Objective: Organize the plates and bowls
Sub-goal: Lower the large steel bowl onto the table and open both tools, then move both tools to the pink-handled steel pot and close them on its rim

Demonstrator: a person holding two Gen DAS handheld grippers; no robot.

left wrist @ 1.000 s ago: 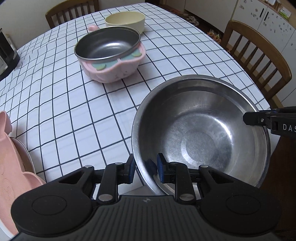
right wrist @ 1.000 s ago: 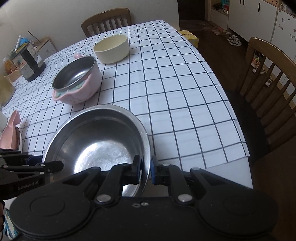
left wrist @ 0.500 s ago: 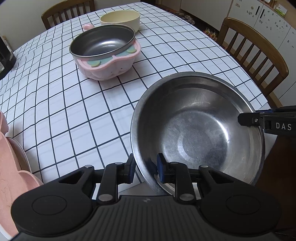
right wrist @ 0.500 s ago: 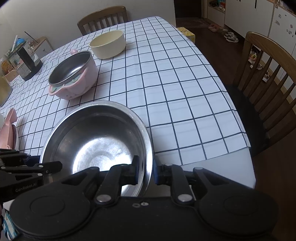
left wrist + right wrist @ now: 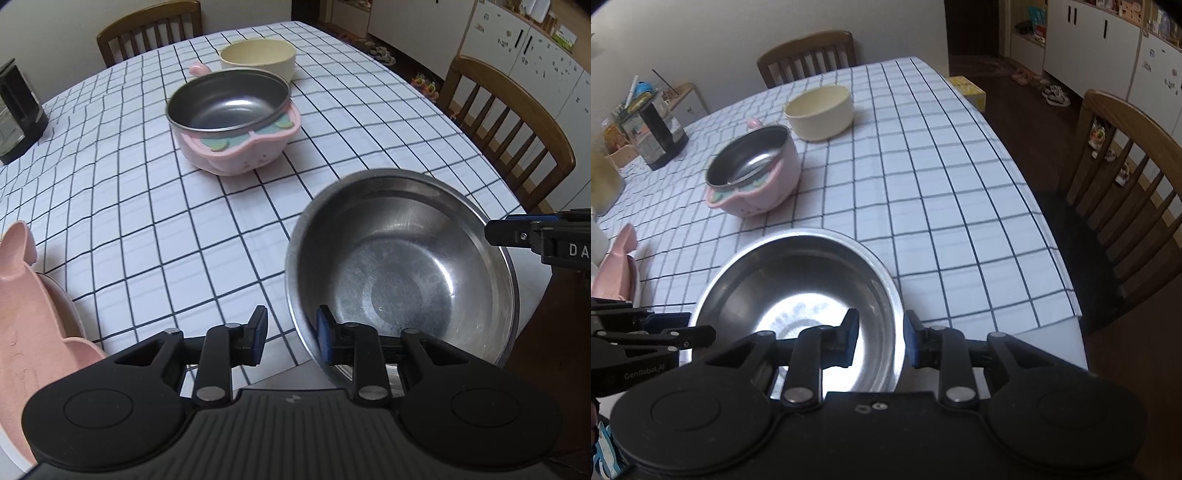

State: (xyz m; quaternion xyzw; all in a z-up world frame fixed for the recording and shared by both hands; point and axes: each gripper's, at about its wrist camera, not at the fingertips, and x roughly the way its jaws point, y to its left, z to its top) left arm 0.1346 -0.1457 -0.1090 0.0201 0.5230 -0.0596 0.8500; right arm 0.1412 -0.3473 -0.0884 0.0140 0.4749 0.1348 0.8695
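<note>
- Steel bowl (image 5: 402, 266) sits at the near edge of the tabletop (image 5: 184, 229), on the checked cloth, with part of its base seemingly past the cloth's hanging edge; whether it is fully supported cannot be told from either view.
- Risk one: both tools are letting go at once. If the bowl is not settled flat, it may rock or slide off the near edge toward the floor. The cause would be release before the base is fully on the tabletop.
- Risk two: the rim still stands between the pads of each tool. A withdrawal that is not straight could catch the rim and tip or drag the bowl.
- Risk three: the pink-cased bowl (image 5: 232, 122) and the cream bowl (image 5: 258, 59) stand well apart farther back. They are in no danger from this bowl as it lies. The pink plate (image 5: 33, 332) lies at the left edge, near the left tool.
- Left tool (image 5: 291, 336): jaws opening, partly parted. The bowl's near-left rim is between them. The right pad lies against or just beside the inner wall; the left pad stands clear of the outside. Judged released, not clamping.
- Right tool (image 5: 881, 339): jaws opening, partly parted, straddling the bowl's right rim. A gap shows on both sides of the rim, so no grip remains.
</note>
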